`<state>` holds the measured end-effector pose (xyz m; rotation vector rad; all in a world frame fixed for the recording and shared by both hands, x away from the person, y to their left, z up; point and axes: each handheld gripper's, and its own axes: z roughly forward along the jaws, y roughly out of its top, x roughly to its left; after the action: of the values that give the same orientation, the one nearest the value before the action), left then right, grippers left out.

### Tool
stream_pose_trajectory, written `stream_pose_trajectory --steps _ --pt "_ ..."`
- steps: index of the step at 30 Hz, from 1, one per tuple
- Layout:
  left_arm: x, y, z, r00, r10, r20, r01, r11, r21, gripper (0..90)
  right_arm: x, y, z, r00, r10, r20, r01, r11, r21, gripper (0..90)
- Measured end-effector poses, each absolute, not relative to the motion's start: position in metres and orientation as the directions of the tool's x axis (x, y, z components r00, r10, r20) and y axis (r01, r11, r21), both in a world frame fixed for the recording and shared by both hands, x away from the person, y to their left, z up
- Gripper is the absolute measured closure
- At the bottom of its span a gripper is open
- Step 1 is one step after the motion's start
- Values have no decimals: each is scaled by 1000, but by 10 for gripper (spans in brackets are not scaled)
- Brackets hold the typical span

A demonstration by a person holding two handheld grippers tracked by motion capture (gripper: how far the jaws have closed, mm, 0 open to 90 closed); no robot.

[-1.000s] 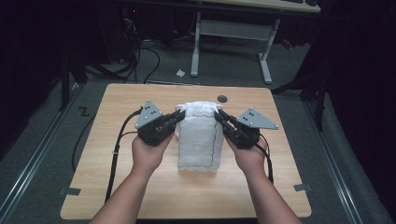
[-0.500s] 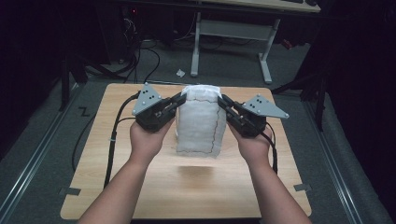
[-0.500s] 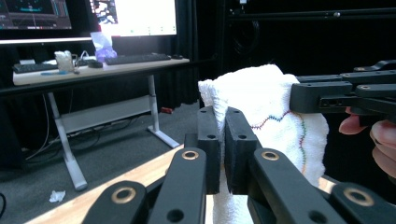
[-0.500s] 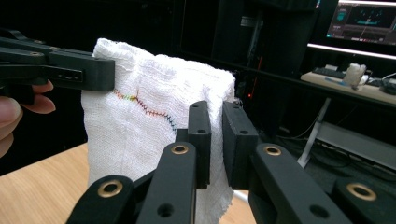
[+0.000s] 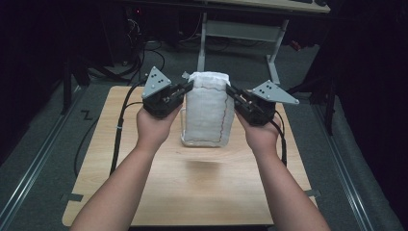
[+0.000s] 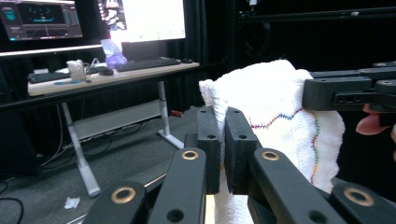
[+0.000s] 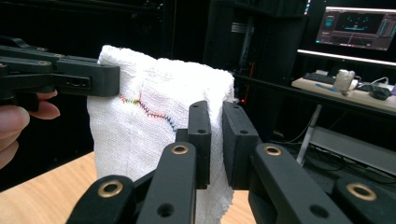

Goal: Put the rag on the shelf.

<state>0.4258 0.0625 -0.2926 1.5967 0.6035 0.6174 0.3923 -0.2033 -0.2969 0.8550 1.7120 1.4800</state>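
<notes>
Pinching the two upper corners of a white towel (image 5: 208,109), the fingers of both grippers are closed on the cloth: the left gripper (image 5: 185,88) bites the top left corner and the right gripper (image 5: 230,91) the top right one, each reaching in level from its own side. In the left gripper view its own fingers (image 6: 209,140) stand almost together with a thin edge of towel (image 6: 275,112) clamped between them, while the right gripper (image 6: 348,91) comes in from the picture's right at the far corner. In the right gripper view the same holds in mirror: its fingers (image 7: 200,135) squeeze the near edge of the towel (image 7: 154,121), and the left gripper (image 7: 74,79) grips the far corner. Hanging from these two holds, the towel is well above the wooden tabletop (image 5: 192,187), clear of it, and casts a soft shadow on the wood below. It is folded into a narrow upright rectangle, coarse and woven, with a line of multicoloured zigzag stitching along its hem and down one side. Beyond the tabletop stand a desk frame with white legs (image 5: 274,53) and, in both gripper views, lit monitors (image 6: 42,18) on a far desk.
</notes>
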Motion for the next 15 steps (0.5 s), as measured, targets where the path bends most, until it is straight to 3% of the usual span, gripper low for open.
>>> stream_pose_trajectory --steps 15 --pt "462 57 -282 699 713 55 38 -113 993 862 437 -205 -291 -520 853 -46 65 93 994 830"
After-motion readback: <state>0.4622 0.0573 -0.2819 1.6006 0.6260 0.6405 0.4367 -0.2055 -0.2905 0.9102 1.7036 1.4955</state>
